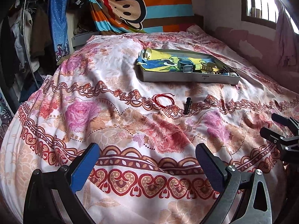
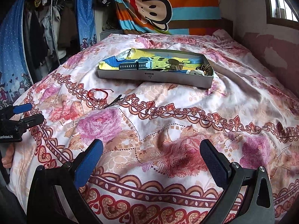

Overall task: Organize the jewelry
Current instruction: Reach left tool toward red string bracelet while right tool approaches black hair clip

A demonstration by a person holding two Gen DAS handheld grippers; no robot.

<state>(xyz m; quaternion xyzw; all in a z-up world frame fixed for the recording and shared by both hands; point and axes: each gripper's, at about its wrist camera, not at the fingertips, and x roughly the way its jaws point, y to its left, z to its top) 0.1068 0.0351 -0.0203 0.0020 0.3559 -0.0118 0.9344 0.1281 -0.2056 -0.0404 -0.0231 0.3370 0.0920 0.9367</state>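
Both claws spread, empty: left gripper (image 1: 147, 160) & right gripper (image 2: 151, 156) low over bedspread (image 1: 112, 74); red bracelet (image 1: 164, 100) + black clip (image 1: 187, 105) loose ahead, nearer than tray (image 1: 186, 78), prob next pick

Bracelet (image 1: 164, 101) and hair clip (image 1: 187, 105) lie before the tray (image 1: 186, 78) on the bed (image 1: 112, 123)
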